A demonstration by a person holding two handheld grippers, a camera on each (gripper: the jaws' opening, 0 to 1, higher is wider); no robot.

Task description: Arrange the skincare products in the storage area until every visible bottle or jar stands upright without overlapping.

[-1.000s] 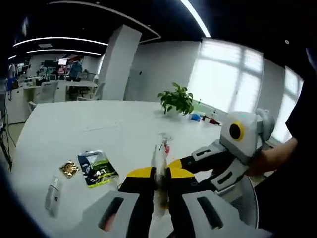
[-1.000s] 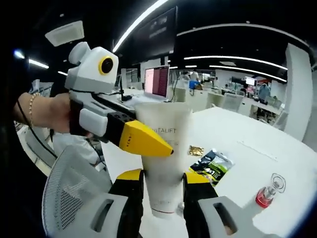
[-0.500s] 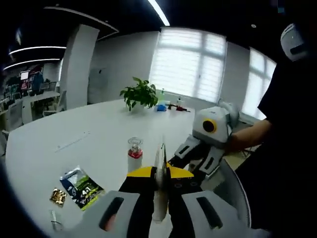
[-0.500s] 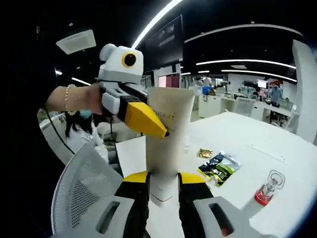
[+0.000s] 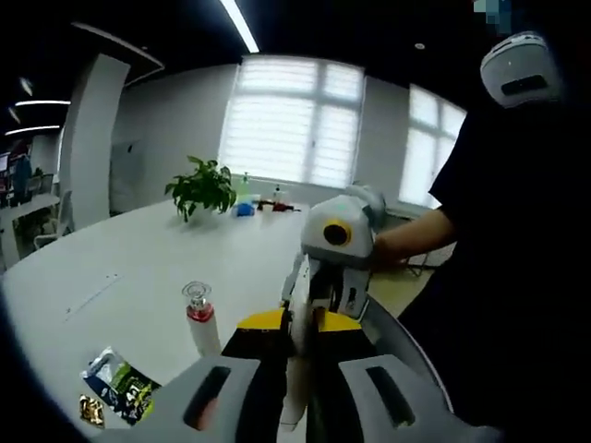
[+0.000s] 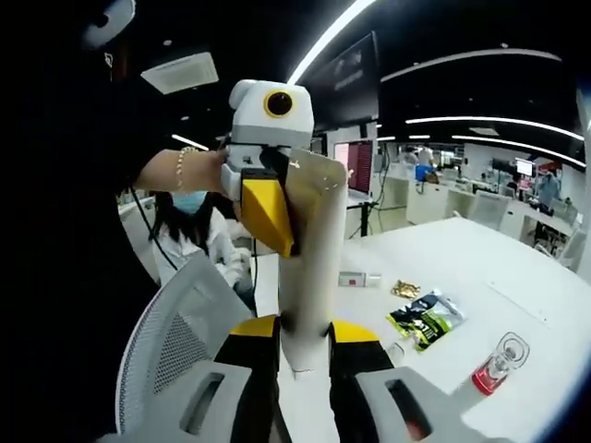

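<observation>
Both pairs of yellow-tipped fingers are closed on one smooth cream plastic tube point(image 6: 309, 254), held above the glossy white table point(image 6: 452, 268): the right gripper point(image 6: 294, 334) clamps its cap end, the left gripper point(image 5: 297, 323) pinches the flat crimped end. On the table lie a crinkled green-and-black sachet point(image 6: 426, 316), a small clear bottle point(image 6: 496, 364) with red liquid, and a gold foil packet point(image 6: 404, 289).

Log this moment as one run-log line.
left gripper: shut on white tube top | right gripper: shut on tube base | tube: held above table | red-capped bottle: upright | green sachet: flat
</observation>
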